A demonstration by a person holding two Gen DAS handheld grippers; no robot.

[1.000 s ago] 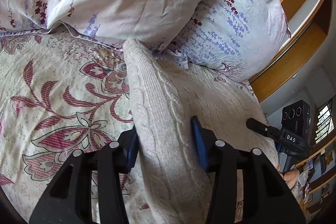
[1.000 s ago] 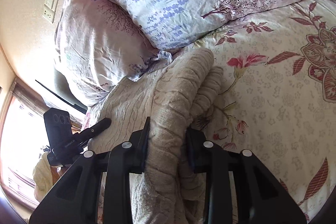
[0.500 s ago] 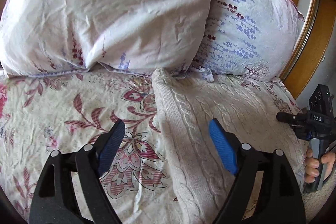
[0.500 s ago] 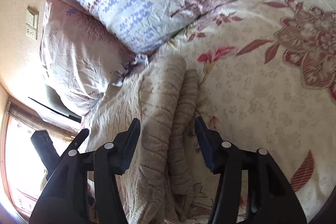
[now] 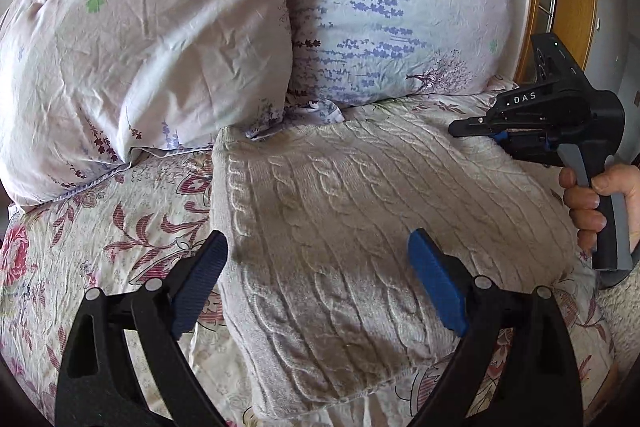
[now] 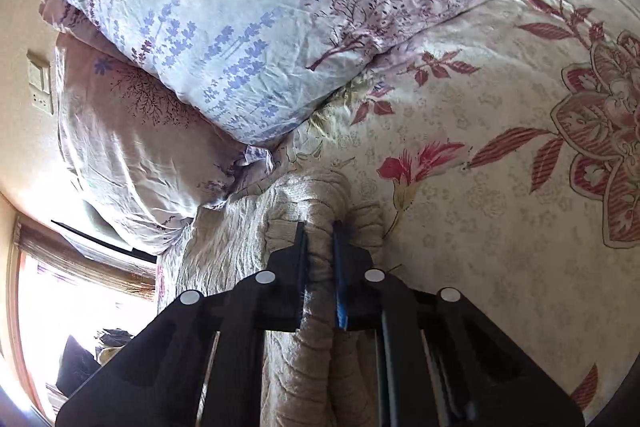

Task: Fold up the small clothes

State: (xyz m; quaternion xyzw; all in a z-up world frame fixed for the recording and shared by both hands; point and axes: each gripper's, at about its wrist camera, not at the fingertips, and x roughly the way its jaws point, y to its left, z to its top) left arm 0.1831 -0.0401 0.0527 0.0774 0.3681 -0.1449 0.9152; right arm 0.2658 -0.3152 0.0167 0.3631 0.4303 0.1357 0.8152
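Since a moment before, the right claw [image 6: 319, 259] had closed on the knitted sweater's [image 5: 360, 235] rolled edge below the pillows [image 5: 160, 39], while the left claw [image 5: 316, 287] hung wide open, empty, nearer its near end.

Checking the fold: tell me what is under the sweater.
The sweater lies on the flowered bedspread, its far edge against the pillows. Anything beneath the knit itself is covered.
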